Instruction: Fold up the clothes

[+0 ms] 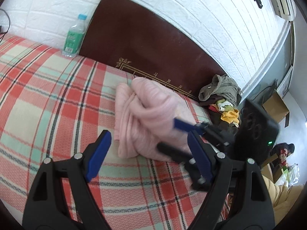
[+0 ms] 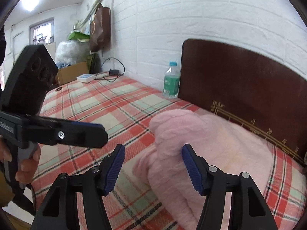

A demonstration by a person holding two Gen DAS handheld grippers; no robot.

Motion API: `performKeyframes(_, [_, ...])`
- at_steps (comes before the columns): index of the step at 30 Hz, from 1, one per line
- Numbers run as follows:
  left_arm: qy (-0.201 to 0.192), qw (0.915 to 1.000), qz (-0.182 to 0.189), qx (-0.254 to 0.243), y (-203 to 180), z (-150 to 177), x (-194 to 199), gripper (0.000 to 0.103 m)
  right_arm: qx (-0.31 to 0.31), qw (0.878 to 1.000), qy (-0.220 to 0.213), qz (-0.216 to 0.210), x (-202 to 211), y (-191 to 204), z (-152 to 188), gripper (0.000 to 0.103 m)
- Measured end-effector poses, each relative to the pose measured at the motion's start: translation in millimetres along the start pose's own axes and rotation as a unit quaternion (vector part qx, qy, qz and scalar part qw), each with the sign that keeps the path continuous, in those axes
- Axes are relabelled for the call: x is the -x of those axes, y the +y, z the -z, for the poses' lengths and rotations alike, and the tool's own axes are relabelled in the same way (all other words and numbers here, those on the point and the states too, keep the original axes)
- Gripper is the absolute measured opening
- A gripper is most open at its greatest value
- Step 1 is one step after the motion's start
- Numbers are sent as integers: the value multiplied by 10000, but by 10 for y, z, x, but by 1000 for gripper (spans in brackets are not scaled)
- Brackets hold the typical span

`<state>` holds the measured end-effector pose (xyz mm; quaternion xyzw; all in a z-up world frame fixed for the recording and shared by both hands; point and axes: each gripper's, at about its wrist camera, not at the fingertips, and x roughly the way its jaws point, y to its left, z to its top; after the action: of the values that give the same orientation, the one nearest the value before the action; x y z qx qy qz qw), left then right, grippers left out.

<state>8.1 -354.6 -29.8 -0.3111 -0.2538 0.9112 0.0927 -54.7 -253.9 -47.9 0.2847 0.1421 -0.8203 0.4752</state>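
A folded pink knit sweater [image 1: 145, 115] lies in a bundle on the plaid bed sheet [image 1: 48, 95] next to the dark headboard [image 1: 145, 44]. My left gripper [image 1: 147, 153] is open and empty, just short of the sweater's near edge. My right gripper also shows in the left wrist view [image 1: 172, 136], over the sweater's right side, blurred. In the right wrist view my right gripper [image 2: 153, 164] is open with the sweater [image 2: 211, 149] between and beyond its fingers, not pinched. My left gripper [image 2: 92, 134] shows there at the left, held by a hand.
A water bottle [image 1: 73, 36] stands by the headboard's left end; it also shows in the right wrist view [image 2: 171, 80]. A heap of other clothes [image 1: 224, 99] lies at the bed's right end. A white box and cable [image 2: 86, 77] lie at the far bed corner.
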Motion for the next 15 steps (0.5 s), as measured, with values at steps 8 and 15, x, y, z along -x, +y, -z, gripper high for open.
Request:
performKeyframes(8, [124,9995,-116,-261,-179,-163,-200,82,-602,9974,170,-369,55,-308,165,65])
performKeyframes(15, [241,9938,-468,-977,-563,-387,-639,82,-1216,9914,-15,-487,418,-679,327,64])
